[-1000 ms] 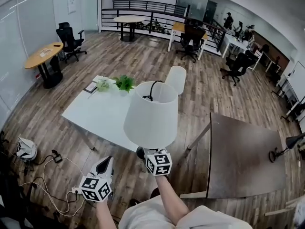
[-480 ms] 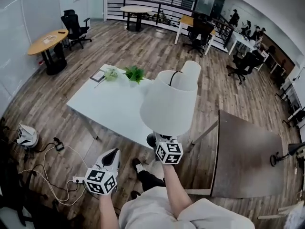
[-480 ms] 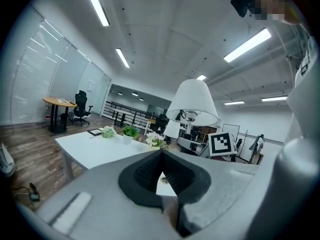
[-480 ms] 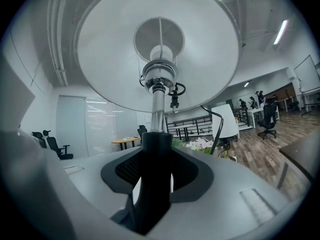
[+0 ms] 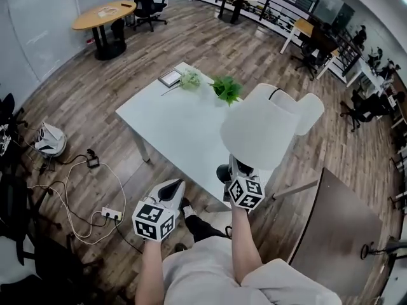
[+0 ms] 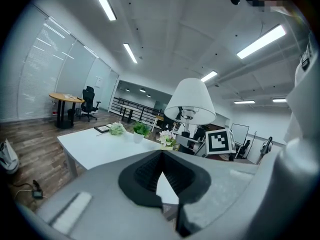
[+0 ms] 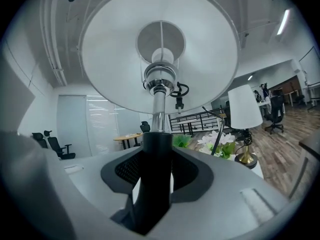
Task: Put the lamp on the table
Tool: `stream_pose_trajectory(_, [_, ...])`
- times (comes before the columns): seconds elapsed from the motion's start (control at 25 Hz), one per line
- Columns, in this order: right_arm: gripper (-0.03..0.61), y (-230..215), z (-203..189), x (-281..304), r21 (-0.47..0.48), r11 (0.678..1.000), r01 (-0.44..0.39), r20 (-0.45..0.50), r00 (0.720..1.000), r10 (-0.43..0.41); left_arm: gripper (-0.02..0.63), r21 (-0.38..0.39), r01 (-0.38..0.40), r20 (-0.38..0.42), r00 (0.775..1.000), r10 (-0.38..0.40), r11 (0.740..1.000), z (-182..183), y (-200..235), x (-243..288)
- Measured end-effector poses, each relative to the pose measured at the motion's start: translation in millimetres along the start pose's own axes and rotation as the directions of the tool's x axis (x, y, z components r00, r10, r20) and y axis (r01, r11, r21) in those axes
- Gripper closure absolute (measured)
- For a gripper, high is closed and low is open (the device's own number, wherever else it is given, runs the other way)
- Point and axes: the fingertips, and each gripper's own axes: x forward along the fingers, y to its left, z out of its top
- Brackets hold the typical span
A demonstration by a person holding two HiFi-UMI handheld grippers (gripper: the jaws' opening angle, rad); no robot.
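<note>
One lamp (image 5: 264, 132) hangs in the air over the near edge of the white table (image 5: 172, 116), close to its right corner. It is not down yet. The right gripper (image 5: 239, 170) pinches the lamp's dark stem (image 7: 156, 154) from below. This looks like the carry step. Next, the lamp should go down flat on a bare spot, away from the second lamp (image 5: 310, 112). The left gripper (image 5: 170, 192) is pressed together, holding nothing.
</note>
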Motion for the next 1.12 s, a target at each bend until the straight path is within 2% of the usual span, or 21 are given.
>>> stream_pose_trajectory(0.28, [0.411,15.6,-6.1,79.6,-0.075,0.993,-0.091,-0.005,0.996,0.091,0.614,-0.015,-0.019,0.007,1.000,0.019,1.000,28.6,34.1,52.4])
stream_pose_trajectory(0.4, [0.411,20.2,-21.2,117.9,-0.076,0.991,-0.106,-0.017,0.994,0.105,0.614,-0.012,-0.017,-0.023,1.000,0.017,1.000,28.1,54.6,74.6])
stream_pose_trajectory(0.6, [0.410,30.6,-54.7,163.2,-0.050,0.984,-0.169,-0.043,0.985,0.167,0.614,-0.062,0.002,-0.057,0.998,-0.006,0.998,13.6,68.8,100.9])
stream_pose_trajectory(0.76, [0.410,31.9,-71.9,189.7,-0.092,0.973,-0.210,-0.017,0.978,0.210,0.614,-0.071,-0.014,-0.101,0.995,0.007,0.997,-8.7,76.4,121.7])
stream_pose_trajectory(0.88, [0.411,30.0,-86.5,214.0,-0.122,0.969,-0.215,-0.009,0.976,0.216,0.614,-0.086,0.006,-0.147,0.989,-0.019,0.996,-25.5,74.0,136.0])
stream_pose_trajectory(1.0, [0.410,27.0,-98.9,232.8,-0.127,0.966,-0.224,-0.021,0.974,0.224,0.614,-0.089,0.045,-0.157,0.986,-0.058,0.995,-32.7,63.9,148.3])
stream_pose_trajectory(1.12, [0.410,26.1,-114.6,239.3,-0.115,0.967,-0.227,-0.039,0.974,0.223,0.614,-0.076,0.045,-0.176,0.983,-0.058,0.996,-40.4,61.9,153.7])
